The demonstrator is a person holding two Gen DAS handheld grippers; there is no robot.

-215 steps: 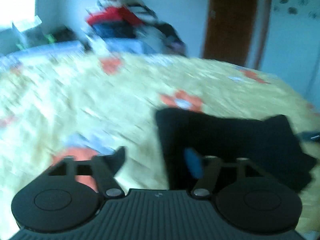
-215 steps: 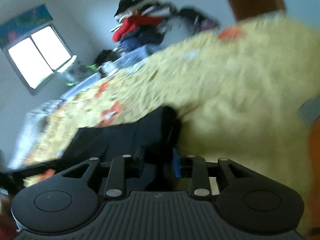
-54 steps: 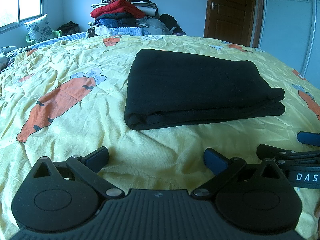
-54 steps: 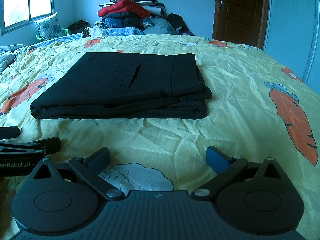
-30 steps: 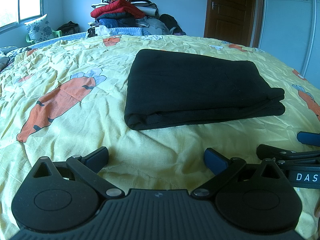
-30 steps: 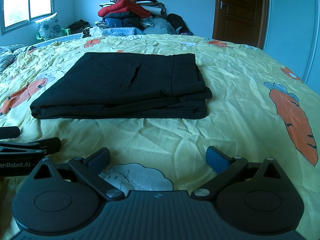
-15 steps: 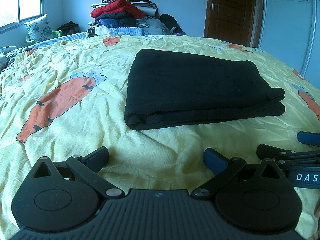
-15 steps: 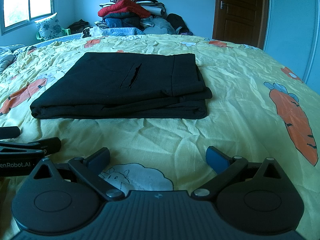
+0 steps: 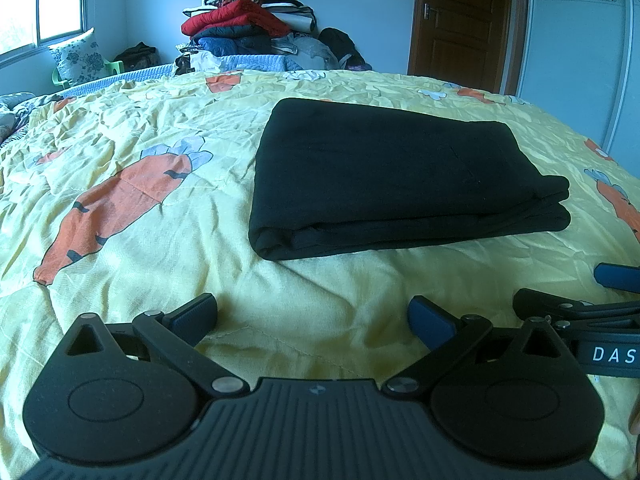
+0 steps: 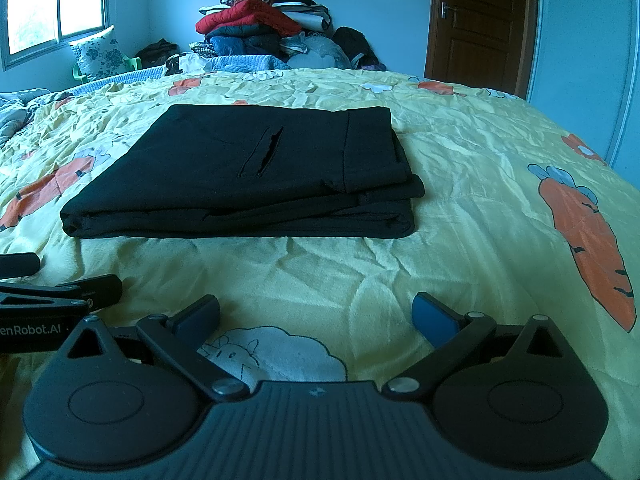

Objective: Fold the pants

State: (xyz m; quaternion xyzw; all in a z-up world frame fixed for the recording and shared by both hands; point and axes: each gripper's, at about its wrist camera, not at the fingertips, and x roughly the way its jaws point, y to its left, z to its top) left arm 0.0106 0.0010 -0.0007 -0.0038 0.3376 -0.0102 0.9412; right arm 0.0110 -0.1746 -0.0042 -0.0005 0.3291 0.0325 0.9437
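- Since seven seconds back: both views were blurred and swinging with my jaws in at the dark cloth; now both are steady and pulled back off it. Nothing has shifted over the last couple of seconds.
- My left gripper (image 9: 312,314) sits low over the bed (image 9: 132,240), jaws wide, nothing between them. Same for my right gripper (image 10: 316,314): jaws wide, empty, a sheep print on the quilt showing between the fingers.
- Pants (image 10: 248,172) lie flat on the yellow carrot quilt near mid-bed, just ahead of both grippers, not touched by either.
- Folded into a neat stacked rectangle, several layers showing at the near edge. Looks done to me; I'd guess the grippers are parked side by side because the work is finished.
- Long axis runs roughly left–right across my view. Rounded fold edge at my left, layered open ends at my right. Pocket slit faces up, seen in the right view.
- Waistband side can't be told for sure; the seam band near the right end may be it.
- Clothes pile (image 9: 244,20) and door (image 9: 460,20) at the far wall, well apart from the task.
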